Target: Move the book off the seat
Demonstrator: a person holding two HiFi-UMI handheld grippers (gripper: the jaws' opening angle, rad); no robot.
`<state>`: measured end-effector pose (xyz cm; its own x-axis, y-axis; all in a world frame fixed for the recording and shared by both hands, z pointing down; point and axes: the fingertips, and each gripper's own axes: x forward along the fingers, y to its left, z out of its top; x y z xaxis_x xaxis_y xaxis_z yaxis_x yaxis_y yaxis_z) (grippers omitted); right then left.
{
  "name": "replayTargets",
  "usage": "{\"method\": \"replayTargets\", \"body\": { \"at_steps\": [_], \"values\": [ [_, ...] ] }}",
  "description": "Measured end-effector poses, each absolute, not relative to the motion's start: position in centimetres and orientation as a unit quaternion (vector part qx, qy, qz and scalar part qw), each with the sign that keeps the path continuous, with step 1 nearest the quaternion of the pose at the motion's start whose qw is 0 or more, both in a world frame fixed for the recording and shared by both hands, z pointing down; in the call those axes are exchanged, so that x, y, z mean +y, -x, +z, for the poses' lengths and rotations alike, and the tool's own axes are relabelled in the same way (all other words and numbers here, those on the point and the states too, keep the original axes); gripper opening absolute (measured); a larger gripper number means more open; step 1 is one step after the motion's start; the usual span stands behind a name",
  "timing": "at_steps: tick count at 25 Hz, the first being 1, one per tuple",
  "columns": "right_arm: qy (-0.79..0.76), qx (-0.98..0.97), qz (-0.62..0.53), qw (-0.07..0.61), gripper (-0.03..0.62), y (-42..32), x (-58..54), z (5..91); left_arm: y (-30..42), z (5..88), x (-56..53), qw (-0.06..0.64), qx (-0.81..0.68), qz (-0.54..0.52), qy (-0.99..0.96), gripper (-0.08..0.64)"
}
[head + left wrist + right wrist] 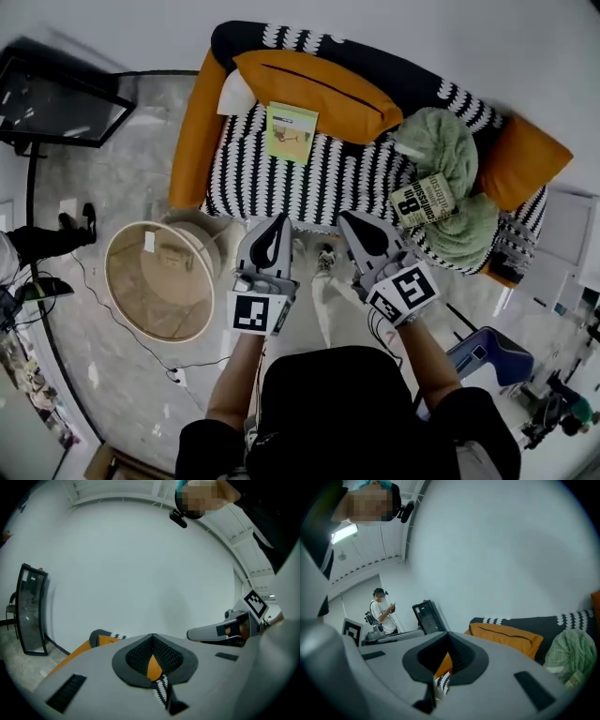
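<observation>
A green-and-yellow book (292,132) lies flat on the striped seat of the sofa (272,183), just in front of the orange cushion (314,92). A second book with a big "8" on its cover (422,201) rests against the green blanket (450,169) at the sofa's right end. Both grippers hover in front of the sofa's front edge and touch neither book. My left gripper (279,219) (152,635) is shut with nothing in it. My right gripper (350,217) (447,633) is also shut and empty, and the cushion (506,637) and blanket (569,656) lie ahead of it.
A round wicker table (159,278) stands on the floor left of the grippers, with cables beside it. A black screen (58,101) stands at the far left. A blue object (487,352) sits at the lower right. A person (383,612) stands far off.
</observation>
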<state>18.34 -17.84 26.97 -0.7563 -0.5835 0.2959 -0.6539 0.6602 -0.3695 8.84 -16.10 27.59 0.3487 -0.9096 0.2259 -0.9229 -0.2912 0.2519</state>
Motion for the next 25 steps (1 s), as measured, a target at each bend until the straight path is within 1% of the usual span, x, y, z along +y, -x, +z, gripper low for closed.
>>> {"method": "replayTargets", "body": {
  "at_steps": [6,11,14,20,25],
  "values": [
    [-0.34,-0.904,0.243,0.091,0.012,-15.8,-21.5,30.9,-7.8,31.3,-20.5,0.182,-0.555,0.023,-0.811,0.009],
    [-0.341,-0.902,0.24,0.116,0.012,-14.8,-24.4,35.6,-7.6,34.6,-23.8,0.186,-0.541,0.024,-0.82,0.009],
    [-0.338,-0.897,0.253,0.127,0.012,-14.4,-25.5,38.8,-7.1,36.6,-25.3,0.196,-0.541,0.023,-0.817,0.009],
    [-0.361,-0.877,0.285,0.137,0.014,-14.5,-28.2,46.3,-5.7,41.4,-27.6,0.189,-0.538,0.035,-0.821,0.009],
    [-0.371,-0.865,0.301,0.152,0.014,-14.8,-29.9,52.3,-5.8,45.7,-28.9,0.212,-0.537,0.034,-0.816,0.009]
  ]
}}
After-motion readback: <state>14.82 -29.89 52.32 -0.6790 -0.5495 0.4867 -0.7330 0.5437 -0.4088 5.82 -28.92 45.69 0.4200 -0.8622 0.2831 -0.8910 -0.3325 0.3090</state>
